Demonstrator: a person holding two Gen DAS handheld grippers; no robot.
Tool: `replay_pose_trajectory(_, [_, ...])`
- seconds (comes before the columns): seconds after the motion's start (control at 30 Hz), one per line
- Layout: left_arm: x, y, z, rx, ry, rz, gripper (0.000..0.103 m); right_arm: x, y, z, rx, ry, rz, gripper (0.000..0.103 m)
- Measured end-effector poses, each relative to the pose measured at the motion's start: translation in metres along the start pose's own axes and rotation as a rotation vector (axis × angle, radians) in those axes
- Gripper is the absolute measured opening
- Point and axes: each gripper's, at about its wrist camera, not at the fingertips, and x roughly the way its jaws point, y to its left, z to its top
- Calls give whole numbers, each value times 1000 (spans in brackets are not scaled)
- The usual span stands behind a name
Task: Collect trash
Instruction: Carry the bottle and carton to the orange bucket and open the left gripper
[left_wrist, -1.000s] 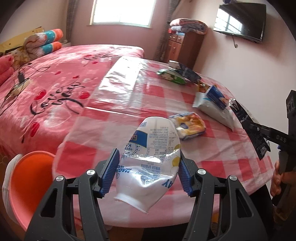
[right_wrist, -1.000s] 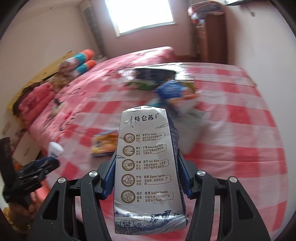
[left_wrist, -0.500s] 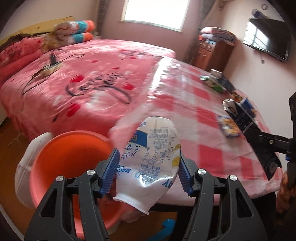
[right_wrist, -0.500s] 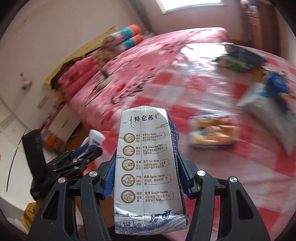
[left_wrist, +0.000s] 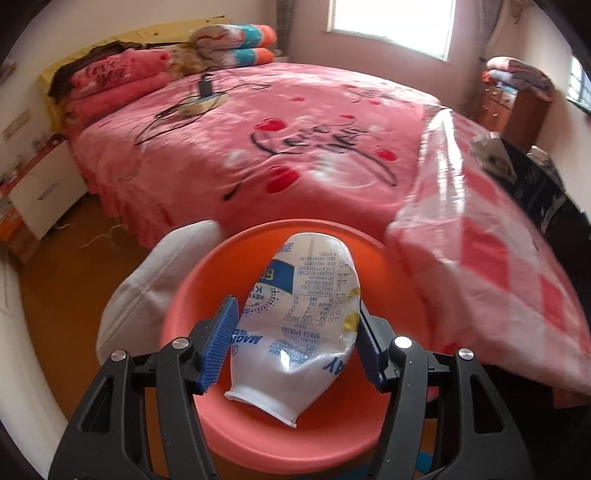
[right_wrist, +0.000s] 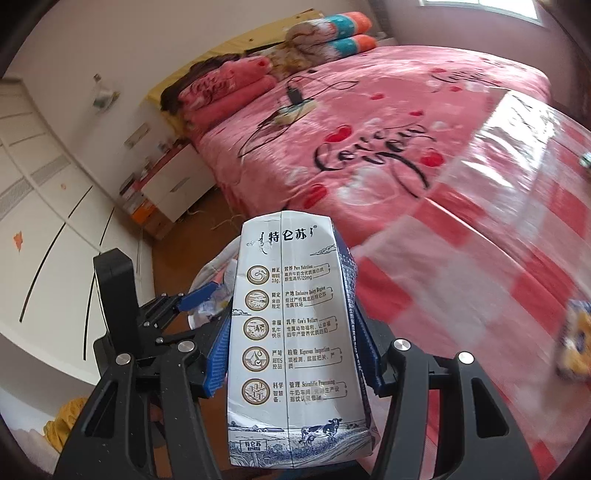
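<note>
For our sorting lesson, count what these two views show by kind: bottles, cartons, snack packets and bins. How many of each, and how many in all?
Bottles: 1, the crushed bottle
Cartons: 1, the milk carton
Snack packets: 1, the snack packet
Bins: 1, the orange bin
Total: 4

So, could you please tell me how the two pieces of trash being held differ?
The milk pouch is soft, rounded and crumpled; the milk carton is a flattened box with straight edges. The pouch hangs over the orange bin; no bin shows beneath the carton. Both are mostly white with printed text, each between blue fingers.
</note>
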Motion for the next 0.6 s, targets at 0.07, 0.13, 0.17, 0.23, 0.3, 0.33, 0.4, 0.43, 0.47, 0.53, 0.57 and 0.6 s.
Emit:
replay_pose_trajectory(0.07, [3,6,-1,-11,3,33,70,9,8,4,-17,4,6,59])
replay_pose_trajectory(0.13, [4,10,-1,-21,3,60,78,19,13,7,-36,15,7,59])
replay_pose_trajectory(0.17, [5,11,-1,-21,4,80,81,25,15,8,-41,23,9,63])
replay_pose_trajectory(0.23, [5,11,-1,-12,3,117,87,28,12,7,-29,24,12,74])
replay_pose_trajectory(0.3, [5,9,0,2,1,142,88,27,9,4,-11,19,16,82])
replay_pose_trajectory(0.33, [5,8,1,7,1,157,90,25,7,3,-8,14,15,83])
replay_pose_trajectory(0.4, [6,6,3,14,2,179,91,18,4,0,-3,1,-6,86])
replay_pose_trajectory(0.43, [5,4,4,15,1,177,91,15,3,-1,-3,-8,-15,88])
replay_pose_trajectory(0.47, [4,2,5,15,-2,177,91,10,1,-3,-4,-21,-24,89])
replay_pose_trajectory(0.53, [1,-2,8,25,-8,183,91,-1,-1,-8,-10,-50,-59,90])
replay_pose_trajectory(0.57, [0,-5,9,33,-11,188,91,-4,-3,-9,-12,-57,-69,90])
replay_pose_trajectory(0.6, [-1,-8,10,39,-14,190,91,-8,-5,-11,-11,-68,-81,90])
